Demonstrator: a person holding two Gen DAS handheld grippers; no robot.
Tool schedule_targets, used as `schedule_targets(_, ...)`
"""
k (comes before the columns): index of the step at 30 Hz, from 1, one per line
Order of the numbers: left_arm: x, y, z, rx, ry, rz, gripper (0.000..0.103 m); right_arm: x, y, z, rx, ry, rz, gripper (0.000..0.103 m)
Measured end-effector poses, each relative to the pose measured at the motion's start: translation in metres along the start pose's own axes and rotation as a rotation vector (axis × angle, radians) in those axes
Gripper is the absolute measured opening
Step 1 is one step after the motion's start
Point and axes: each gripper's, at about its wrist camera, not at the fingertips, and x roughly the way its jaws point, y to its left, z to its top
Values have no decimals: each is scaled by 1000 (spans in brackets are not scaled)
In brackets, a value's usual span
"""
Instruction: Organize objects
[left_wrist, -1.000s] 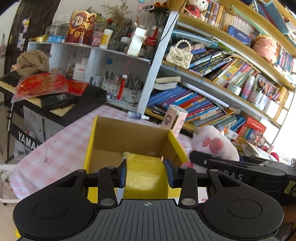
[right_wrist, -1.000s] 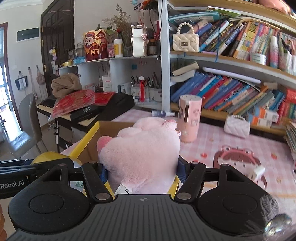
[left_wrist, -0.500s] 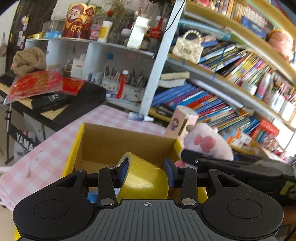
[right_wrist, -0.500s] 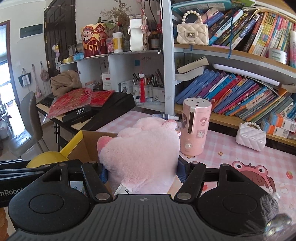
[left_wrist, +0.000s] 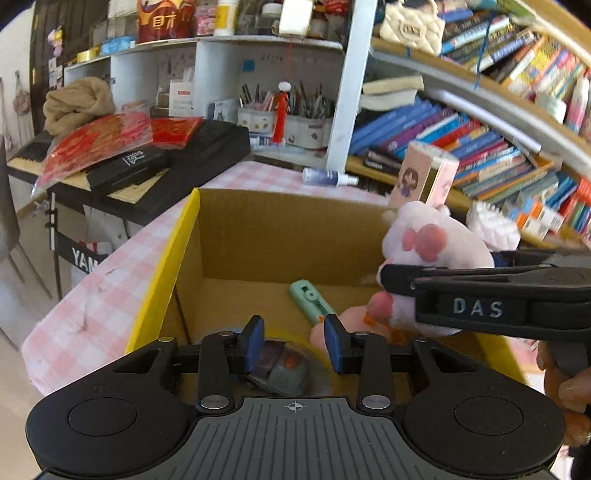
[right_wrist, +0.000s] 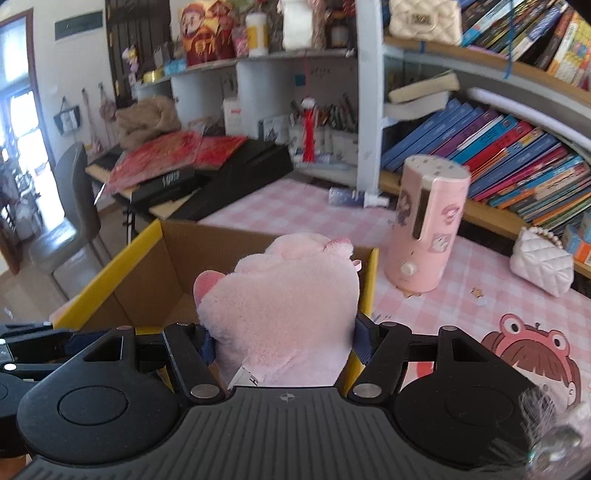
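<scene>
A yellow-rimmed cardboard box (left_wrist: 184, 236) stands on the pink checked table. My left gripper (left_wrist: 293, 343) is open and empty above the box's near side; a yellow tape roll (left_wrist: 314, 365) lies blurred below it inside the box. A mint green highlighter (left_wrist: 312, 301) and a small pink toy (left_wrist: 351, 325) lie on the box floor. My right gripper (right_wrist: 282, 343) is shut on a pink plush paw (right_wrist: 288, 302), held over the box's right rim (right_wrist: 369, 280). The paw also shows in the left wrist view (left_wrist: 432, 247).
A pink cylindrical humidifier (right_wrist: 424, 229) stands right of the box. A white quilted purse (right_wrist: 543, 262) and a small spray bottle (right_wrist: 354, 197) lie on the table. Bookshelves (right_wrist: 498, 147) rise behind. A black keyboard with red packets (left_wrist: 147, 147) sits to the left.
My left gripper has opened and let go of the yellow tape roll, which dropped into the box. My right gripper has carried the plush paw closer over the box.
</scene>
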Motion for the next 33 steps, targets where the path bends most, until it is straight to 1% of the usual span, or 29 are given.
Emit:
schedule_targets(5,8,0,-4,6,44,13,35,19,6,-3,-58,81,26,65)
schedule_targets(7,8,0,-6,5,47,10,35,23,10,-5,-93,91,30,65)
schedule_targets(11,4,-4,-8,33,35,39,36,31,11,-4,-99,132,70,66)
schedule_targets(13,3,-4,-8,33,37,42,37,32,12,-4,-112,137,71,67)
schedule_targets(16,-1,-1,-8,19,29,53,42,33,14,-3,-119,142,66,69)
schedule_targets(17,-3,0,-8,14,25,55,46,33,14,-3,-114,143,66,71)
schedule_targets(18,-5,2,-8,8,19,60,51,33,14,-3,-108,142,65,71)
schedule_targets(19,-7,2,-8,1,11,64,53,32,14,-3,-101,139,61,72)
schedule_targets(20,-10,3,-8,-4,-1,62,56,30,14,-3,-95,132,55,75)
schedule_targets(21,-13,3,-8,-9,-10,63,63,28,14,-2,-91,122,46,76)
schedule_targets(23,-19,4,-7,-15,-34,63,69,22,14,-1,-83,106,25,80)
schedule_targets(26,-29,3,-6,-10,-73,42,70,11,11,-1,-55,81,20,82)
schedule_targets(30,-44,0,-7,4,-120,28,76,-7,11,0,-26,33,-1,82)
schedule_targets(33,-54,0,-8,13,-142,14,81,-24,12,-4,-7,-5,-14,82)
